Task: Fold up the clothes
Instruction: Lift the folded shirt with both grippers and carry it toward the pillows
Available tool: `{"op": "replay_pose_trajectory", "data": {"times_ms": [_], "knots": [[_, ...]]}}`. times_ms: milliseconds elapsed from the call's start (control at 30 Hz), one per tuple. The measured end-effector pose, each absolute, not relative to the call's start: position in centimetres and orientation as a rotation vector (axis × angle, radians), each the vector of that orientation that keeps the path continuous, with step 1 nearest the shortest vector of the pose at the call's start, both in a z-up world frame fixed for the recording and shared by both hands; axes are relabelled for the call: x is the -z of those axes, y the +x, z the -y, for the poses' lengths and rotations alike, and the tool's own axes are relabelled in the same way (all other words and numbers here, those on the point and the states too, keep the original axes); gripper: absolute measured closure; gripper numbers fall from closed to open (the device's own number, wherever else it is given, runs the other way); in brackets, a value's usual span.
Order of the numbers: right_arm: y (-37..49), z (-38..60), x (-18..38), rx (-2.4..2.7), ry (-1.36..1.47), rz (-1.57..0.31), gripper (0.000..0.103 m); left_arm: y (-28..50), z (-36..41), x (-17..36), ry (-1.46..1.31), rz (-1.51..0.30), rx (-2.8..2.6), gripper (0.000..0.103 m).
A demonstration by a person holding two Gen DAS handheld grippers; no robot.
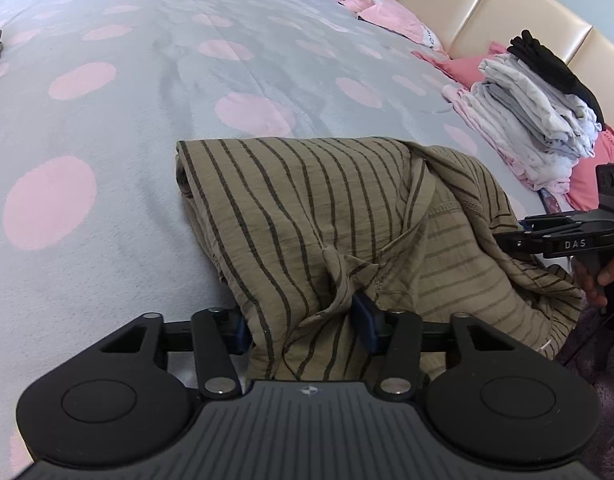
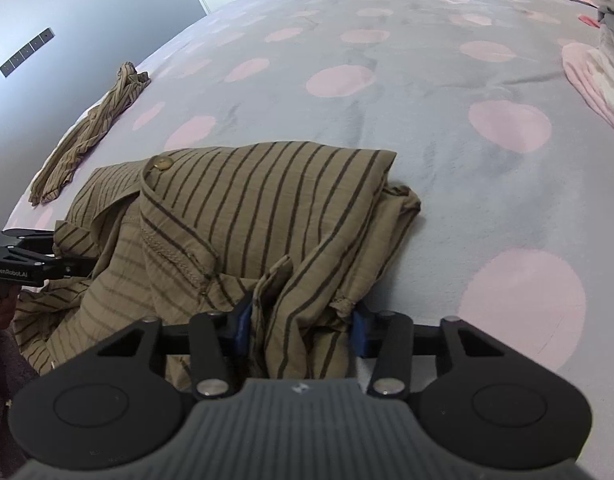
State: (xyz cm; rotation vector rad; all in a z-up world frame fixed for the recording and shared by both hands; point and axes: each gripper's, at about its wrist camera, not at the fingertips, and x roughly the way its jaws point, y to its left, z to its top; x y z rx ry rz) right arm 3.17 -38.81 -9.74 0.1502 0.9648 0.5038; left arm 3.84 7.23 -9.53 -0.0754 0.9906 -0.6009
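both grippers bunched into the striped shirt at the near edge of the bed.

my left gripper (image 1: 303, 328) has its fingers set fairly wide with a gathered fold of the tan striped shirt (image 1: 307, 216) between the blue pads; my right gripper (image 2: 303, 326) holds the same shirt (image 2: 259, 208) likewise, cloth filling the gap. the shirt lies part folded on the grey bed cover with pink dots (image 1: 147, 80), its button (image 2: 162, 163) up. further off, a second striped garment (image 2: 91, 132) lies crumpled by the left edge; a stack of folded clothes (image 1: 535, 108) sits near the cream headboard (image 1: 467, 4).
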Motion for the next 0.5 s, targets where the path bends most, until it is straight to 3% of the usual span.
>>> {"op": "replay_pose_trajectory", "data": {"times_ms": [100,267,500], "knots": [[3.1,38.8,9.8,-0.526,0.185,-0.968,0.08,3.8,-7.3,9.3,-0.089,-0.983,0.61,0.072],[2.9,39.1,9.6,-0.532,0.225,-0.958,0.086,3.6,-7.7,8.8,-0.128,-0.968,0.628,0.09],[2.7,39.8,8.6,-0.54,0.258,-0.921,0.089,3.0,-8.0,7.3,-0.136,-0.913,0.649,0.094]]}}
